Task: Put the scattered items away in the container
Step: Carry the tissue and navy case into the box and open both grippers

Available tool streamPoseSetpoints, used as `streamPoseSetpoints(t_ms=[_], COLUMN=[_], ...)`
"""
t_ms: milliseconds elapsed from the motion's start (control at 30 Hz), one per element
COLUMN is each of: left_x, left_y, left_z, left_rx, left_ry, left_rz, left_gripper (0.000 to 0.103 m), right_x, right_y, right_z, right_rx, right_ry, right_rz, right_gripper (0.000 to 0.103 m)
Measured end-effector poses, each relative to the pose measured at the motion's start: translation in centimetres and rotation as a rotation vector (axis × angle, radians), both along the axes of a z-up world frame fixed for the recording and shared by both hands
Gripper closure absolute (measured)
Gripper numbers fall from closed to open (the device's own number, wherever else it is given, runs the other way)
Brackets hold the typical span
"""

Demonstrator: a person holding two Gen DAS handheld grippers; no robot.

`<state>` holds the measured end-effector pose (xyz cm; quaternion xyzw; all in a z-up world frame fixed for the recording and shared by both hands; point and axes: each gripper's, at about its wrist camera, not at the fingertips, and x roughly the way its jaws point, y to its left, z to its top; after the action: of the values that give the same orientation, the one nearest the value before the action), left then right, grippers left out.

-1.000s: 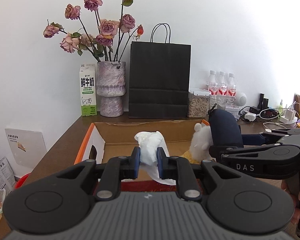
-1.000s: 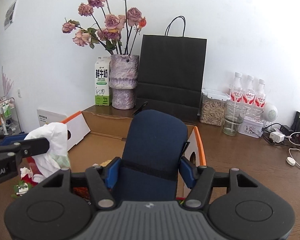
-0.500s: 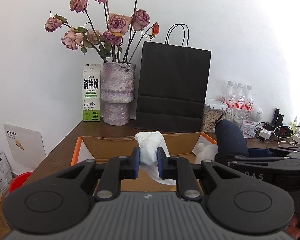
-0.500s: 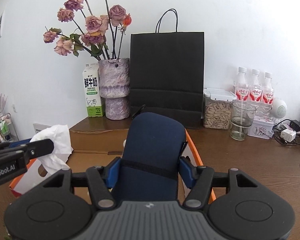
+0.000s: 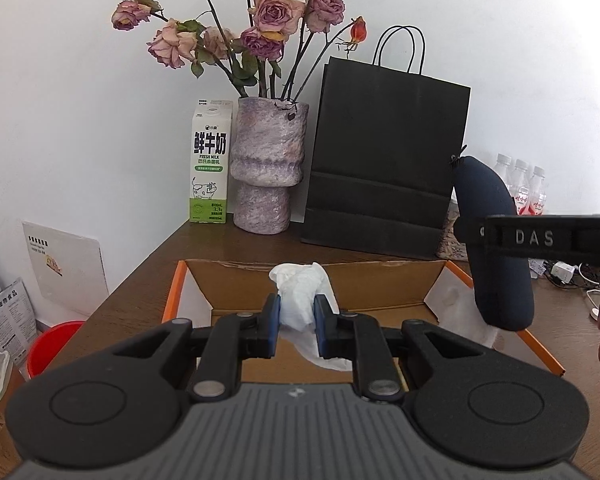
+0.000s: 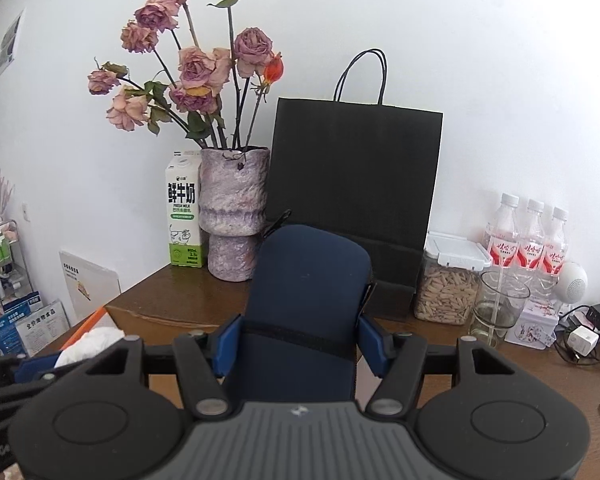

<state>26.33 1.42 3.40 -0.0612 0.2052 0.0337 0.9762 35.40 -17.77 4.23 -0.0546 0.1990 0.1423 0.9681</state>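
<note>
Pinching a white tissue (image 5: 300,300), left fingers (image 5: 271,322) hide its middle; right fingers (image 6: 229,344) clamp a half-hidden navy pouch (image 6: 308,300).

Crumpled white tissue (image 5: 300,300). Dark navy soft pouch (image 6: 308,300), black band across it. Cardboard box (image 5: 380,284), brown inside, orange-edged flaps. Mottled purple vase (image 5: 266,168). Plain black paper bag (image 5: 384,160). White-and-green milk carton (image 5: 209,164). Dark brown wooden surface (image 5: 148,280).

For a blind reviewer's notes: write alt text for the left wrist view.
The left gripper holds a crumpled white tissue in its jaws above an open cardboard box on a wooden table. At right, the right gripper carries a dark blue pouch over the box; a milk carton, a vase of dried roses and a black paper bag stand behind.
</note>
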Motion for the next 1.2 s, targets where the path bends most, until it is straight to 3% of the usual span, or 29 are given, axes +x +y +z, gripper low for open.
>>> streamPoseSetpoints(t_ms=[167, 600, 667, 700, 733, 967, 1200], left_x=[1.1, 3.1, 3.2, 3.2, 3.2, 3.3, 3.2], left_y=[0.8, 1.9, 1.9, 1.9, 1.7, 0.9, 0.7], left_z=[-0.4, -2.8, -3.0, -3.1, -3.2, -3.7, -4.1], left_rx=[-0.003, 0.011, 0.015, 0.017, 0.021, 0.056, 0.059], left_ry=[0.014, 0.122, 0.134, 0.138, 0.140, 0.171, 0.203], left_rz=[0.031, 0.065, 0.067, 0.065, 0.064, 0.050, 0.040], left_gripper=[0.085, 0.081, 0.080, 0.080, 0.079, 0.066, 0.066], right_x=[2.4, 4.7, 4.3, 4.1, 4.0, 3.2, 1.6], right_y=[1.4, 3.7, 3.2, 2.8, 2.4, 1.2, 1.2], right_z=[0.7, -4.1, -4.3, -4.4, -4.5, -5.4, -6.4], right_rx=[-0.018, -0.093, -0.090, -0.080, -0.071, -0.085, -0.086], right_ry=[0.002, 0.200, 0.200, 0.202, 0.203, 0.252, 0.300], right_rz=[0.021, 0.089, 0.090, 0.094, 0.102, 0.114, 0.130], right_gripper=[0.043, 0.041, 0.031, 0.020, 0.017, 0.016, 0.017])
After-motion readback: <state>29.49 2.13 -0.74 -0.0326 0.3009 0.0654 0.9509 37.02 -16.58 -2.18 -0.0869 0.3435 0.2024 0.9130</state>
